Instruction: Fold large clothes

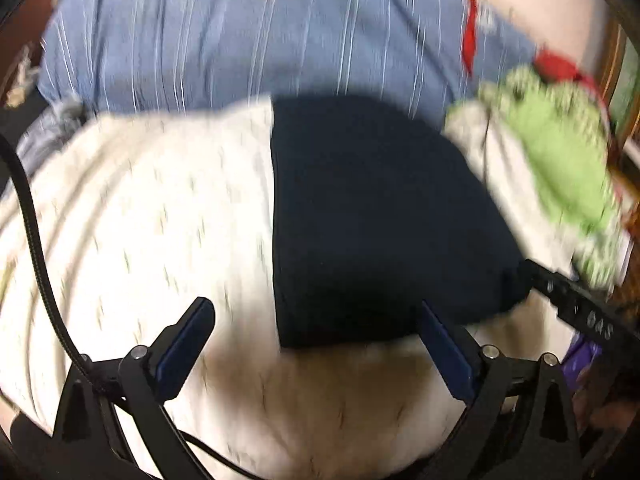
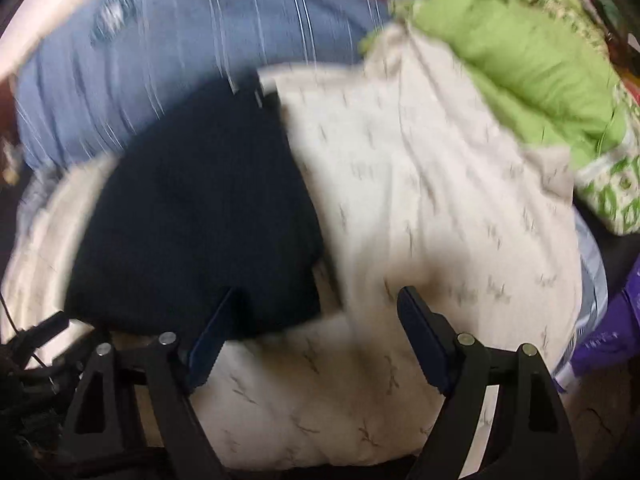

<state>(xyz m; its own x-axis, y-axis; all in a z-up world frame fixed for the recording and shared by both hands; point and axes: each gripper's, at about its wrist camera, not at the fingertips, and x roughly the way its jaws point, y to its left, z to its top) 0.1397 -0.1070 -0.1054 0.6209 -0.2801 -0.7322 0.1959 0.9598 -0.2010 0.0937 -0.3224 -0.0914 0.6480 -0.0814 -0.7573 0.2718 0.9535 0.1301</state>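
My left wrist camera sits just behind my left gripper (image 1: 316, 320) and looks forward and down along its two spread fingers, close above the bed. My right wrist camera rides the same way behind my right gripper (image 2: 320, 308), tilted down and equally close. Both views are smeared with motion blur. They share much of the scene: the dark folded garment (image 1: 372, 216) (image 2: 200, 216) lies ahead of my left fingers and ahead-left of my right ones, on the cream printed cover (image 1: 140, 208) (image 2: 420, 200). Beyond it both see the blue striped bedding (image 1: 248, 40) (image 2: 192, 40), and far right the green cloth (image 1: 560, 152) (image 2: 520, 60).
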